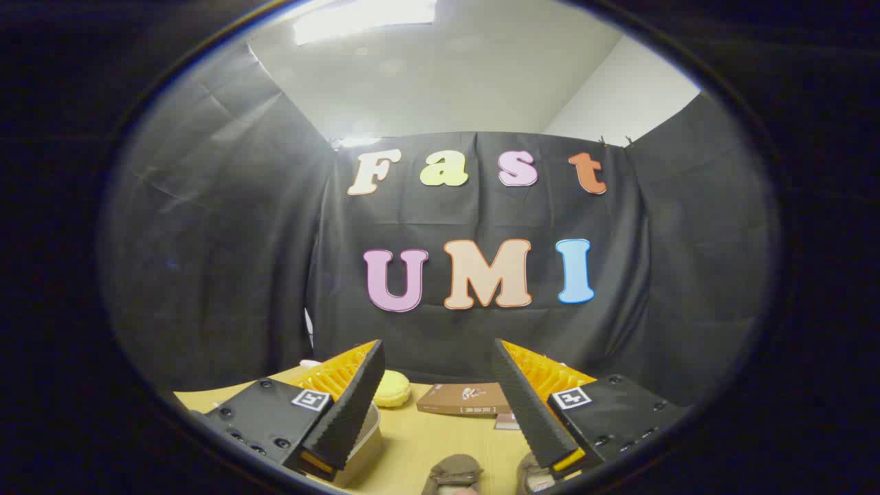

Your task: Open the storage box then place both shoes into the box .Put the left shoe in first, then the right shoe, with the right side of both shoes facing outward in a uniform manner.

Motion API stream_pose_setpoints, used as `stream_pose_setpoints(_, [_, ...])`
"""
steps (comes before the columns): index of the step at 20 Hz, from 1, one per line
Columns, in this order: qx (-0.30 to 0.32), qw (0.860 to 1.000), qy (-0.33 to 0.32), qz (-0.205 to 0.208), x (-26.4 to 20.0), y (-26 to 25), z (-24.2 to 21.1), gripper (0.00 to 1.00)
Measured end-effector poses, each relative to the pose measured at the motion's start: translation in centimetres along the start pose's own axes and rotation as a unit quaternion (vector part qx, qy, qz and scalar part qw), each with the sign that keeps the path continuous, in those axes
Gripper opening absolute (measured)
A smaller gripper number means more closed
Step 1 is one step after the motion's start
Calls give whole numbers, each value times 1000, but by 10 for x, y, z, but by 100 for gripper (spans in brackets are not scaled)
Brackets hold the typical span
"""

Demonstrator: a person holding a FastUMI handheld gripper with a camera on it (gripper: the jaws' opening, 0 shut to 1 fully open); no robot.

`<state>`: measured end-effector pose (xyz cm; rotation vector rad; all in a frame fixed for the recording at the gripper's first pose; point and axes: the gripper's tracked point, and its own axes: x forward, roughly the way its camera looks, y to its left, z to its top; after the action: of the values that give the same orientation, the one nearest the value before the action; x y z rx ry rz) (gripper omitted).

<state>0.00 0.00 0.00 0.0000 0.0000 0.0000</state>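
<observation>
**Q:** State the gripper's condition and how far the task has got.

**A:** My gripper [440, 357] is raised and looks level across the booth. The fingers stand wide apart with nothing between them; neither one touches any object. I judge the task to be at its start. The two shoes [452, 473] lie side by side on the table [440, 440], close under the fingers, the second shoe [533, 474] partly hidden behind my right finger. Neither shoe is in a box. A pale container [363, 440] sits just behind my left finger; it may be the storage box, but too little of it shows for me to say so, or to say whether a lid is on it. Everything is left to do: open the box, left shoe in, then right shoe.

**Q:** Describe materials and shapes.

**A:** The shoes are brown, low and rounded, with a soft, fabric-like upper and a small bow or strap across the nearer one. I expect them to yield under a pinch. The finger faces are ribbed. The table is smooth, light wood-coloured board. Beyond the fingers, near the cloth wall, lie a flat brown rectangular box [462, 399] and a round, pale yellow, cushion-like object [392, 389]. I cannot tell left shoe from right at this angle.
</observation>
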Motion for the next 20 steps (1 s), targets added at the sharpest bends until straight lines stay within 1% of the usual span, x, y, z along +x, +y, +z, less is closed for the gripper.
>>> stream_pose_setpoints(12, [2, 1000, 15, 14, -4, -7, -8, 100])
stream_pose_setpoints(20, [11, 999, 20, 24, 2, -11, -13, 100])
